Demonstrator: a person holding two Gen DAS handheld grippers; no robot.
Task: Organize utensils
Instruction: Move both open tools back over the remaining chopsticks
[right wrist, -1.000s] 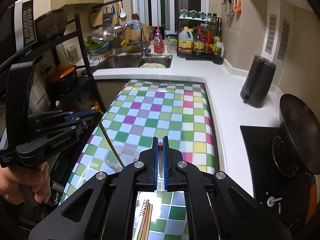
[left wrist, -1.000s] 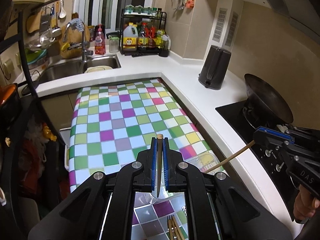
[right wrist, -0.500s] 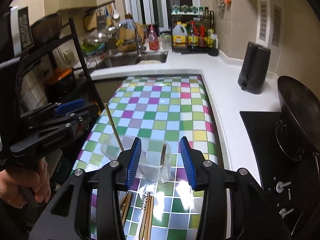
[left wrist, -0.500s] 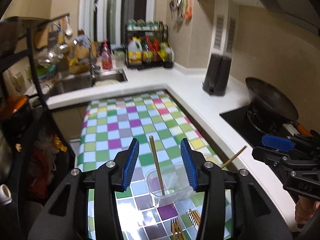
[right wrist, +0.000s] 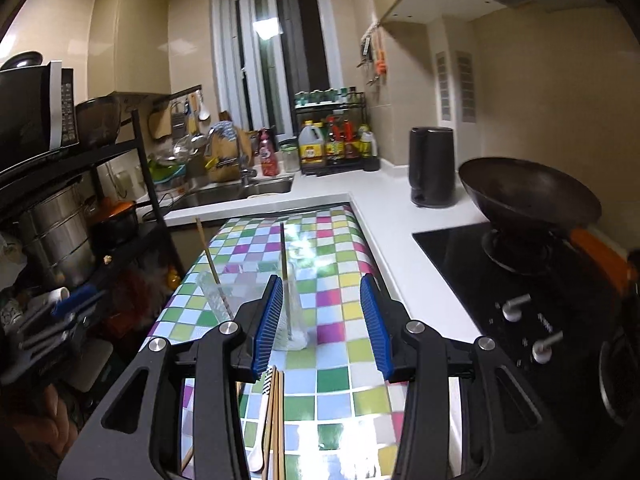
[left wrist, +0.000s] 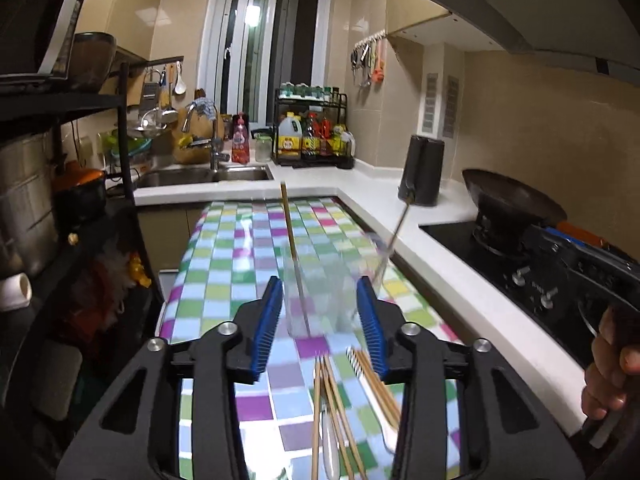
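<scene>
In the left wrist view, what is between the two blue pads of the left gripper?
The clear container with one chopstick standing in it; the left gripper pads touch nothing.

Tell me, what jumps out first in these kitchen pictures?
The bright checkered tablecloth down the middle. On it stands a clear plastic cup with two chopsticks leaning inside, more chopsticks lying loose in front. A black wok sits on the stove to the right.

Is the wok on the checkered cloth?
No, the wok sits on the stove, right of the cloth.
</scene>
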